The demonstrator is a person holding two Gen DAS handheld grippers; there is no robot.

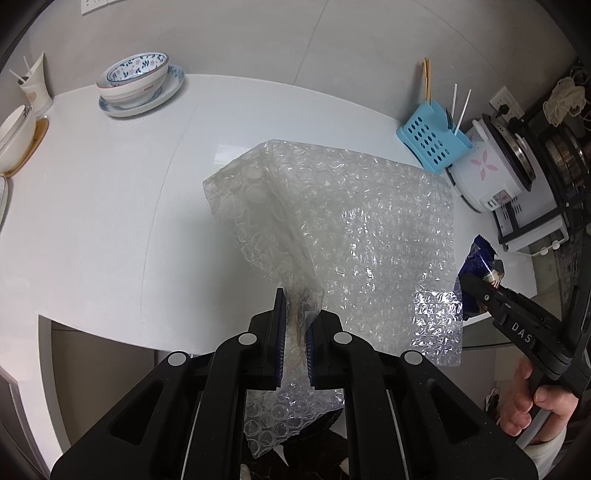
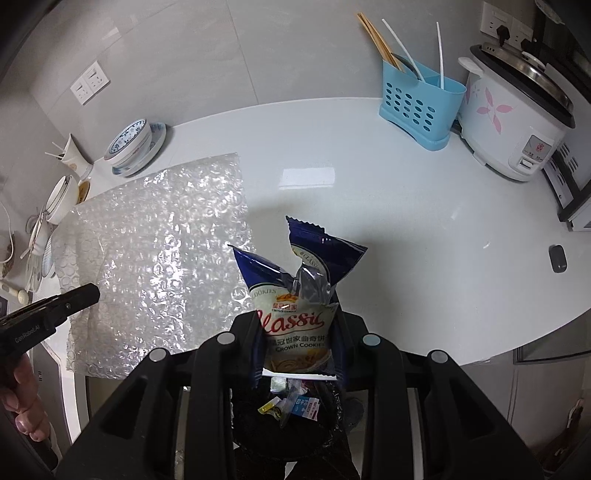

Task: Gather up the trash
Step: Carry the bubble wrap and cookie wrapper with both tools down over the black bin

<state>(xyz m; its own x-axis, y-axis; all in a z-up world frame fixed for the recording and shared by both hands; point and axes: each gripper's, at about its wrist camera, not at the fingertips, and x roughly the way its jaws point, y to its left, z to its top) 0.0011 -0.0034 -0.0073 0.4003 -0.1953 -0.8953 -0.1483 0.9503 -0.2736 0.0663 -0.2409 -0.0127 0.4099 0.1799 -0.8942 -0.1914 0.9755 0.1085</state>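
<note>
Two pieces were in my jaws: left gripper [image 1: 295,325] clamped the bubble wrap [image 1: 332,221], right gripper [image 2: 297,332] the cookie wrapper [image 2: 295,295], above the trash bin [image 2: 288,417]; dropping both remained.

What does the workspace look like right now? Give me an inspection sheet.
Surface: white counter, glossy, bare in the middle.
Job's things: bubble wrap held by the left tool; cookie bag held by the right tool; bin below, with wrappers already in it.
Clutter: stacked bowls, blue cutlery caddy, rice cooker, paper cup, small dark object.
Grippers: left tool shut on the wrap; right tool shut on the bag.
Cables: plug in the wall socket; cord hidden.
Surroundings: grey tiled wall, metal rack at the right.
</note>
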